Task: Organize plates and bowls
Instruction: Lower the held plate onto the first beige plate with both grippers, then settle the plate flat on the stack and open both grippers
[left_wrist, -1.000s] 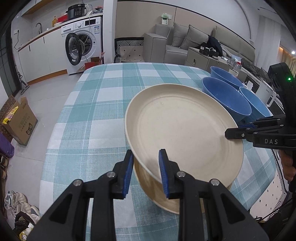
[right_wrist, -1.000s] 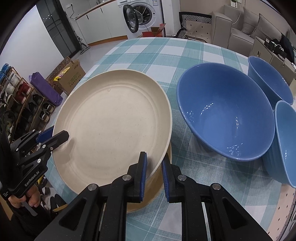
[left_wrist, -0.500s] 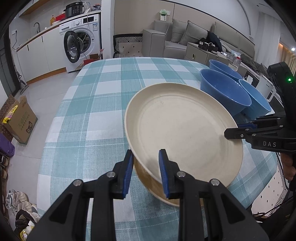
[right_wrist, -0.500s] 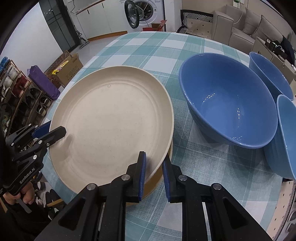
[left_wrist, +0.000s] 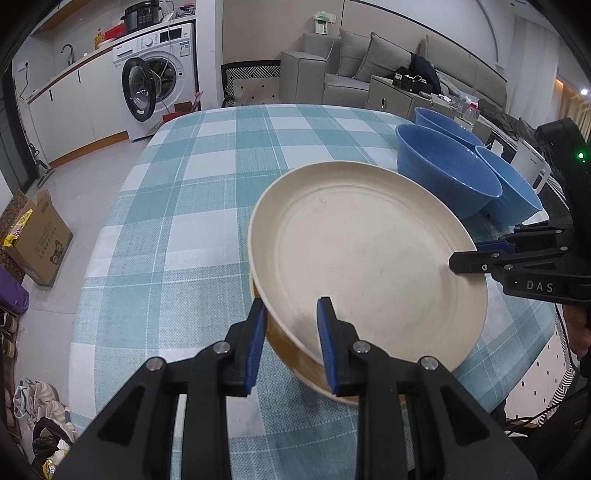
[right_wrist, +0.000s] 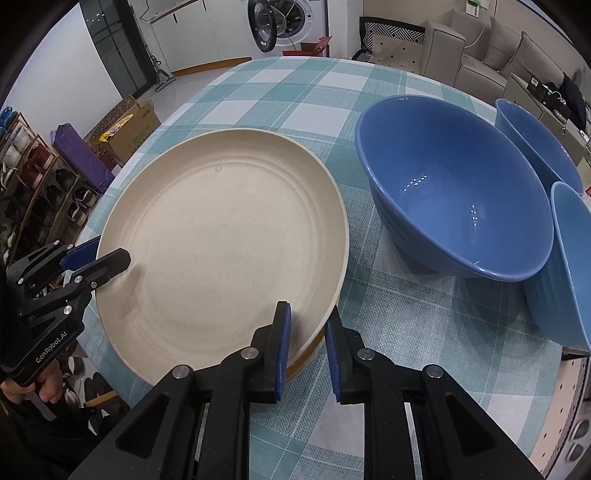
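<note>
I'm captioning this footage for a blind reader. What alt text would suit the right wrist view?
Two grippers clamp opposite rim edges of a cream plate sitting on a tan plate: the right gripper at the bottom, the left gripper at left. Three blue bowls stand to its right on a teal checked tablecloth.

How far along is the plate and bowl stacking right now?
Done: nothing clearly finished. In hand: both tongs, left and right, grip opposite rims of the cream plate, held tilted just over a second plate on the checked table; it is not yet seated. Left: seating the plate, then the three blue bowls, which stand separately, not nested.
</note>
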